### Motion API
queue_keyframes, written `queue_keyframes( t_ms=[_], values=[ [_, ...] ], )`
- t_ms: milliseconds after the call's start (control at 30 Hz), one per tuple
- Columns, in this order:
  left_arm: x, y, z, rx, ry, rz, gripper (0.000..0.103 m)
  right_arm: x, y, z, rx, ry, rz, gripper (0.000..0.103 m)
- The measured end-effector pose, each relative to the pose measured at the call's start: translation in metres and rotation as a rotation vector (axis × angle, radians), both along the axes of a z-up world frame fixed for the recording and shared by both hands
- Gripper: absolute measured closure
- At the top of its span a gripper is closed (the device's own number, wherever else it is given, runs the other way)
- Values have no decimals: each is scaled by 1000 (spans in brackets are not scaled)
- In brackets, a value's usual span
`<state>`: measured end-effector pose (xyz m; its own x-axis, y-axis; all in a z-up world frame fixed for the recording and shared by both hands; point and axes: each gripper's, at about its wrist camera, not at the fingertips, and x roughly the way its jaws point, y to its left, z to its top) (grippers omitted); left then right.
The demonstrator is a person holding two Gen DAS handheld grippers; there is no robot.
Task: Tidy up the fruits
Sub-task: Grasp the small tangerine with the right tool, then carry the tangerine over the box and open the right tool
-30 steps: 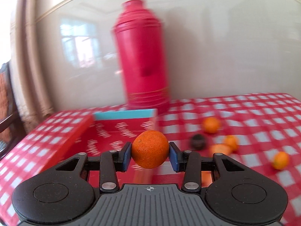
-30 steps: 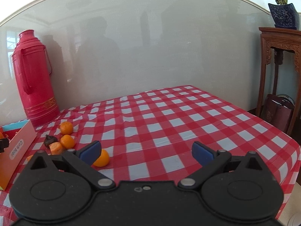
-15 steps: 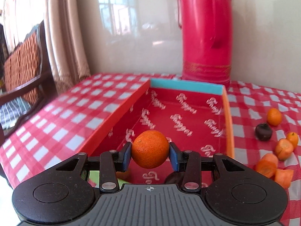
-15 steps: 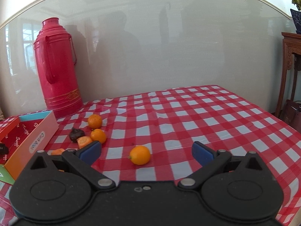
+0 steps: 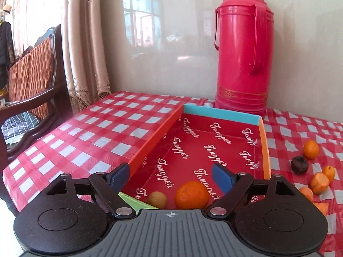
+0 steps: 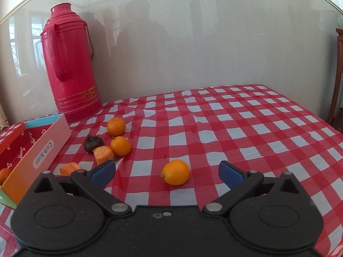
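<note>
Now I'm keeping the left gripper [image 5: 170, 174] spread above the box [image 5: 264, 147], and lining the empty, wide-apart right gripper [image 6: 167, 170] on the kumquat [image 6: 176, 172] at 12 o'clock.

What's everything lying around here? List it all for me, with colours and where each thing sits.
Box: one, red inside, orange walls, teal end; on the table's left.
Orange: one, orange; inside the box.
Brownish round fruit: one; inside the box, beside the orange.
Small oranges: three, orange; on the cloth, one apart.
Dark fruit: one, blackish; beside the carrot pieces.
Carrot pieces: at least two, orange; near the box.
Thermos: one, red; by the wall.
Tablecloth: red-white checks.
Chair: one, dark wood; left.
Left gripper: open, over the box.
Right gripper: open.
</note>
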<state>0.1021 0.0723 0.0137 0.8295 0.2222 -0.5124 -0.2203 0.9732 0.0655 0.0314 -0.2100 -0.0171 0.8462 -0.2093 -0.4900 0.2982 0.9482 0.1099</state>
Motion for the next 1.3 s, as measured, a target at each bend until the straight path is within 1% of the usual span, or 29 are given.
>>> queue_keyframes(
  t_ms=[67,133,233,300,333,367,433,500,533,600,733,833,933,1000,1167,1300],
  values=[
    [-4,4,4,-1,-13,-1,20,4,-3,-1,8,2,-1,11],
    [-7,8,9,9,-30,3,20,8,-4,-2,2,10,-5,18],
    [-14,16,16,24,-53,8,20,16,-9,-4,-5,31,-29,26],
    [-20,24,19,24,-62,17,18,21,-14,-8,16,49,-48,30],
    [-23,29,21,24,-65,24,17,24,-17,-10,29,60,-54,36],
    [-27,33,21,26,-68,31,15,26,-19,-13,43,69,-56,40],
    [-33,44,21,35,-76,50,13,30,-20,-18,60,90,-60,54],
    [-39,54,21,45,-78,72,12,32,-19,-22,65,107,-58,59],
    [-41,58,21,45,-78,83,12,32,-17,-22,51,103,-61,67],
    [-43,67,19,35,-78,109,11,32,-15,-21,54,95,-49,76],
    [-41,85,15,1,-57,175,11,30,-7,-17,53,65,-28,77],
    [-40,98,10,-29,-36,225,10,28,7,-8,65,16,38,77],
    [-39,108,4,-41,-16,263,10,30,31,1,54,-30,126,78],
    [-41,113,1,-44,-12,278,10,29,47,8,66,-67,197,78],
    [-44,119,-3,-37,-11,286,10,31,92,26,89,-153,380,78],
    [-47,120,-3,-13,-20,284,10,37,127,31,90,-162,499,78]
  ],
)
